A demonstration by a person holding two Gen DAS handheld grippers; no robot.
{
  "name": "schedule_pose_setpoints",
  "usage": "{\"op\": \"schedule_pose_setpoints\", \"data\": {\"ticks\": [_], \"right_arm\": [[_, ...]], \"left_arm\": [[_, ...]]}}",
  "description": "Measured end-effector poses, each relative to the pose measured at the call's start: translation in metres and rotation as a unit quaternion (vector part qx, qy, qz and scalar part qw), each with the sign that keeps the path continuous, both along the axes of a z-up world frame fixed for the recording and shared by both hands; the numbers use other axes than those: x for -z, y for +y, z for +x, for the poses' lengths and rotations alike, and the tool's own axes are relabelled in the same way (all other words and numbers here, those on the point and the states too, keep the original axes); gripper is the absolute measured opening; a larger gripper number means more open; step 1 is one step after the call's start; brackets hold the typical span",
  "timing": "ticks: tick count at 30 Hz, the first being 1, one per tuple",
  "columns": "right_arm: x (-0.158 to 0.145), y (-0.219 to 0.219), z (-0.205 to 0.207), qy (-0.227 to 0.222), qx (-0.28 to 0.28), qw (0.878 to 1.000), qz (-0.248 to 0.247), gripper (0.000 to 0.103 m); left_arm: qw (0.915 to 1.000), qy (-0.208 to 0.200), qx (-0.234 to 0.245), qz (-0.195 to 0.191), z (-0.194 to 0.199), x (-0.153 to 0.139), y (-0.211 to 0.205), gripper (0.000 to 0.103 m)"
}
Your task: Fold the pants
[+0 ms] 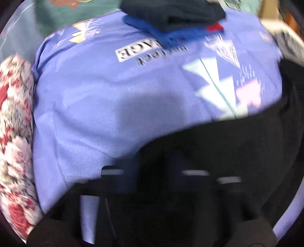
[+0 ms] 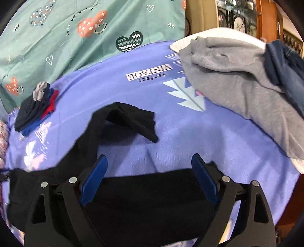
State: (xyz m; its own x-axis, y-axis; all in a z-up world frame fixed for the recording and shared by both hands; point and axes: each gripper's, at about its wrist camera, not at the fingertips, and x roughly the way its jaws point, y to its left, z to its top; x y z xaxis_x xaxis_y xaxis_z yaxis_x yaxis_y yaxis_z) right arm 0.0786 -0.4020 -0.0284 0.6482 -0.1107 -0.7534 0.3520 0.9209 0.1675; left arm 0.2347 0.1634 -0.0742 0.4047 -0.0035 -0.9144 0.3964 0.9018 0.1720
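Black pants (image 2: 144, 193) lie on a lilac printed sheet (image 2: 190, 133); one part is raised and folded over at the middle (image 2: 125, 117). My right gripper (image 2: 150, 161) is open, its blue fingers (image 2: 95, 178) standing over the pants' near edge, holding nothing. In the blurred left wrist view the black pants (image 1: 209, 144) cover the lower right and hide most of my left gripper (image 1: 157, 172); I cannot tell whether it grips the cloth.
A stack of folded dark, blue and red clothes (image 2: 36, 110) sits at the left; it also shows in the left wrist view (image 1: 171, 17). A grey garment pile (image 2: 237, 76) lies at right. A floral pillow (image 1: 15, 133) borders the sheet. A green bedsheet (image 2: 66, 38) lies behind.
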Motion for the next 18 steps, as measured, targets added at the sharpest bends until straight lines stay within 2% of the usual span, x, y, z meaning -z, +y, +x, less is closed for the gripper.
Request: {"op": "schedule_pose_setpoints", "data": {"ticks": [3,5,7,9,11,12,13,14,15,16,18], "right_arm": [[0.002,-0.002,0.021,-0.003,-0.023,0.998,0.065,0.09],[0.006,-0.007,0.038,-0.004,-0.026,0.992,0.126,0.09],[0.017,-0.018,0.059,0.001,-0.02,0.977,0.212,0.09],[0.028,-0.024,0.076,0.005,-0.009,0.963,0.27,0.09],[0.032,-0.025,0.09,0.006,-0.008,0.956,0.293,0.083],[0.032,-0.024,0.097,0.006,-0.011,0.957,0.29,0.063],[0.033,-0.023,0.103,0.011,-0.011,0.959,0.283,0.037],[0.034,-0.024,0.108,0.019,-0.008,0.96,0.28,0.028],[0.036,-0.024,0.113,0.025,-0.002,0.958,0.285,0.014],[0.037,-0.023,0.114,0.027,0.0,0.958,0.286,0.01],[0.034,-0.019,0.115,0.024,-0.002,0.961,0.275,0.01]], "left_arm": [[0.9994,-0.01,0.026,0.022,-0.01,0.003,-0.004,0.004],[0.9994,-0.014,0.028,0.015,-0.014,-0.002,-0.003,0.003],[0.9995,-0.023,0.021,0.002,-0.018,-0.009,0.002,0.003],[0.9994,-0.029,0.02,0.0,-0.022,-0.013,0.004,0.003],[0.9991,-0.035,0.026,0.0,-0.027,-0.016,0.002,0.003],[0.999,-0.036,0.028,0.0,-0.029,-0.016,0.001,0.003],[0.9989,-0.035,0.03,0.0,-0.033,-0.015,0.0,0.007],[0.9989,-0.035,0.033,0.001,-0.031,-0.013,0.0,0.01],[0.9987,-0.036,0.035,0.003,-0.029,-0.011,-0.001,0.018],[0.9986,-0.035,0.038,0.003,-0.029,-0.009,-0.002,0.028],[0.9982,-0.034,0.048,0.009,-0.025,-0.001,-0.007,0.035]]}}
